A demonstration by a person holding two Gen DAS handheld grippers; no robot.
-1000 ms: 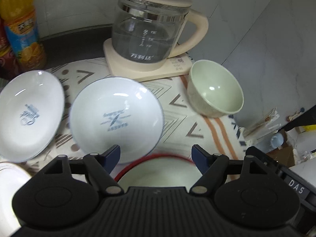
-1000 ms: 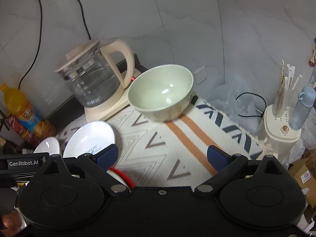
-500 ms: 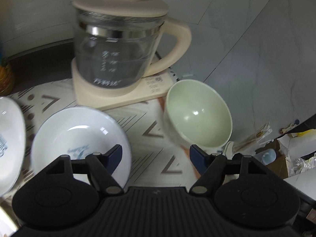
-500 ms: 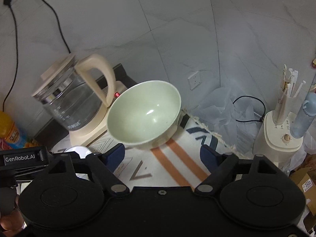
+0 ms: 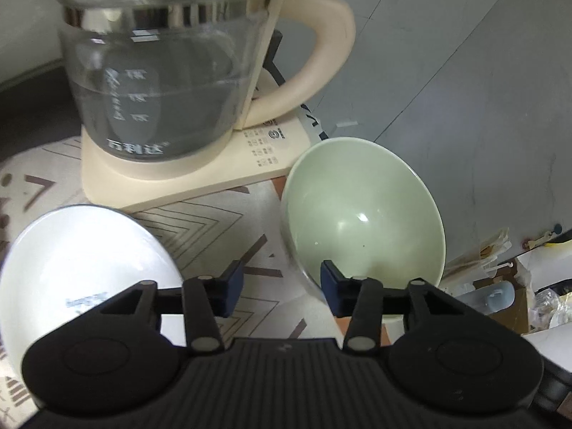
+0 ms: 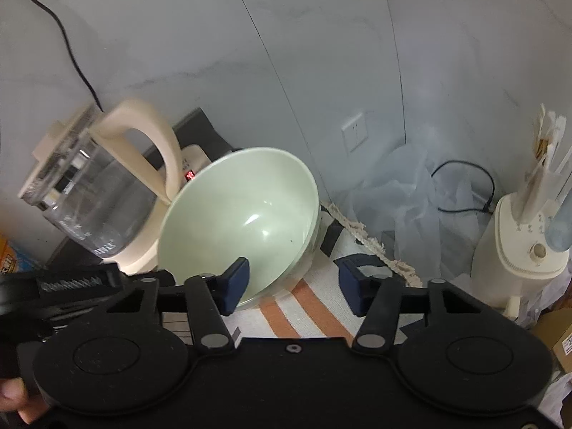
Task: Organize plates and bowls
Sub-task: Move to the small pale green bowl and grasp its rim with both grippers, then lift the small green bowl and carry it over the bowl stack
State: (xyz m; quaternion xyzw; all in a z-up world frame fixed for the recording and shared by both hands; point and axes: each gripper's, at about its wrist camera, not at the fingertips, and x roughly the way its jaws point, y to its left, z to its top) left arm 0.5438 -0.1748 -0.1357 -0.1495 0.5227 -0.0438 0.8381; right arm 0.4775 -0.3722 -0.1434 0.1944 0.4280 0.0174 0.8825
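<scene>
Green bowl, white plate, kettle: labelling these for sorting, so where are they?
green bowl (image 5: 361, 214), left wrist view, inner wall
white plate (image 5: 82, 257), left wrist view, inner surface
kettle (image 5: 161, 82), left wrist view, glass body

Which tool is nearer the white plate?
Left. The left tool sits just beside the white plate, between it and the green bowl. The right tool straddles that bowl's rim, closing; no plate is in its view.

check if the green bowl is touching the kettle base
Cannot tell: in the left wrist view the green bowl rim overlaps the kettle base corner, showing neither gap nor contact.
</scene>
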